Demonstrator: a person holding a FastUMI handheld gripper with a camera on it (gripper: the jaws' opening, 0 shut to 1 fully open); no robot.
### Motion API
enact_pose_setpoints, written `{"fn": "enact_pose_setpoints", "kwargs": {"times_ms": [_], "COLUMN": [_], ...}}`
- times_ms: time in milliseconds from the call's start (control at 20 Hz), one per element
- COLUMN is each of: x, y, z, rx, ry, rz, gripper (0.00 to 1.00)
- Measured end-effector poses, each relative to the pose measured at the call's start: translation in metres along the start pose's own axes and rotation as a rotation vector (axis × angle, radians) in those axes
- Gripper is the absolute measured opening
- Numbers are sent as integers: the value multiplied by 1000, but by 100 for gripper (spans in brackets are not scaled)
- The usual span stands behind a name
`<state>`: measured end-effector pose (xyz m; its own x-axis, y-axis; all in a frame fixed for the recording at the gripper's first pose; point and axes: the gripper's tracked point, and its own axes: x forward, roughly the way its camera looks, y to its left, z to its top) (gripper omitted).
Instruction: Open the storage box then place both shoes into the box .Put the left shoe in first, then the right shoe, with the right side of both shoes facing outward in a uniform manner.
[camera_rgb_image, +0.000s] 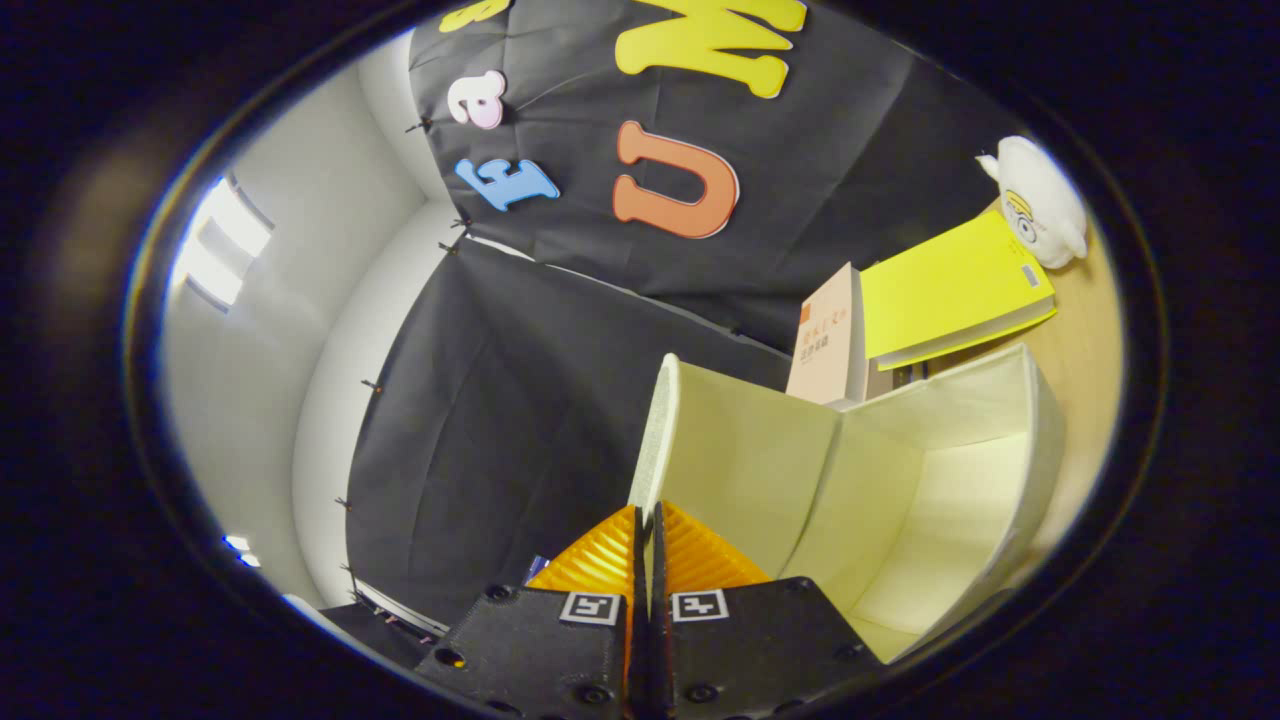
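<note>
The storage box (960, 490) is a pale cream fabric box, and I look into its bare inside just ahead of the fingers. Its lid (745, 450) is swung up and stands on edge, still joined to the box along a fold. My gripper (645, 520) is shut on the lid's free edge, which runs as a thin pale strip up from between the two fingers. Both fingers press on that edge from either side. The whole view is tilted, with the box leaning off to one side.
Beyond the box a yellow book (950, 290) lies against a pinkish book (830, 340) standing on end. A white plush toy (1040, 200) sits behind them on the wooden tabletop (1085, 330). The booth's black cloth wall hangs behind the lid.
</note>
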<state>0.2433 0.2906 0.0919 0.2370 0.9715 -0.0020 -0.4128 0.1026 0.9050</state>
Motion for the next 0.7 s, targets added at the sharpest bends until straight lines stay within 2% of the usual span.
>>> {"fn": "enact_pose_setpoints", "kwargs": {"times_ms": [400,600,650,700], "x": [98,90,82,75], "y": [10,14,12,9], "z": [-16,-23,-23,-22], "rx": [-45,-125,-134,-138], "ry": [-16,-30,-39,-43], "rz": [-104,-147,-163,-173], "gripper": [8,92,99,99]}}
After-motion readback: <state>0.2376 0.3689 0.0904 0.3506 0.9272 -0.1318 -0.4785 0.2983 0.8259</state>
